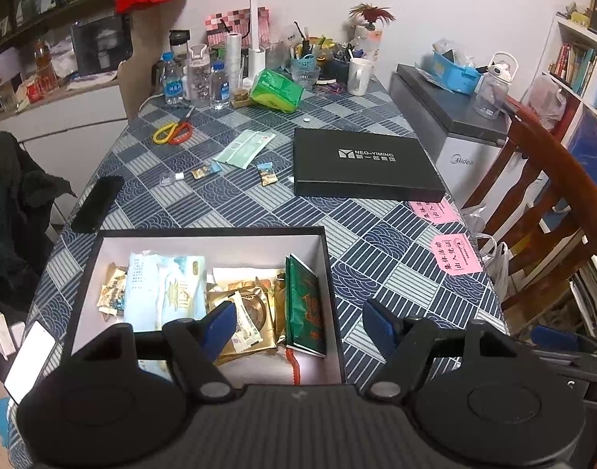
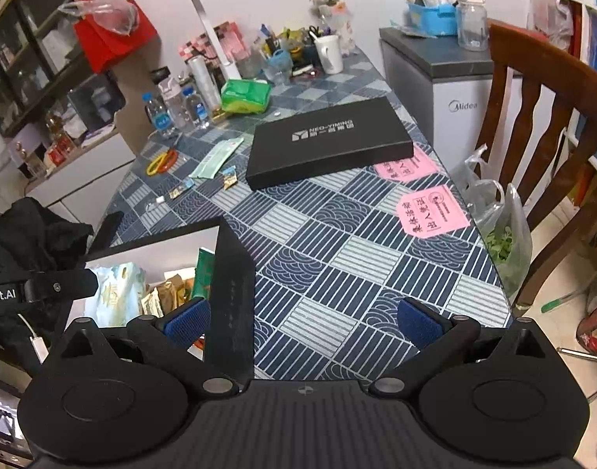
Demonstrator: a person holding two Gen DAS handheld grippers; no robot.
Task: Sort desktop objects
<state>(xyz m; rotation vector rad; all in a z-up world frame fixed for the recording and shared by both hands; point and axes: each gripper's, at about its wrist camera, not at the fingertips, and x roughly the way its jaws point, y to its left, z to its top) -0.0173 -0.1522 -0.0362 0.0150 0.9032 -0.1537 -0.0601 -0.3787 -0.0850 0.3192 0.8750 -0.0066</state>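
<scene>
An open black box [image 1: 334,273] with a white inside sits at the near edge of the table and holds several packets [image 1: 235,312] and a green booklet [image 1: 304,305]. Its black lid [image 1: 366,164] lies flat farther back on the right. My left gripper [image 1: 300,322] is open and empty, straddling the box's right wall, with one finger over the packets. My right gripper [image 2: 302,324] is also open and empty. That same box wall [image 2: 232,293] stands between its fingers, untouched. Loose on the cloth are scissors [image 1: 173,131], a pale green packet [image 1: 243,148] and small candy packets [image 1: 268,175].
Bottles [image 1: 173,82], a green tissue pack [image 1: 276,90], a mug [image 1: 359,76] and pen cups crowd the table's far end. Two pink notes [image 1: 456,260] lie near the right edge. A wooden chair [image 2: 544,125] stands right, a white phone [image 1: 28,355] lies at near left.
</scene>
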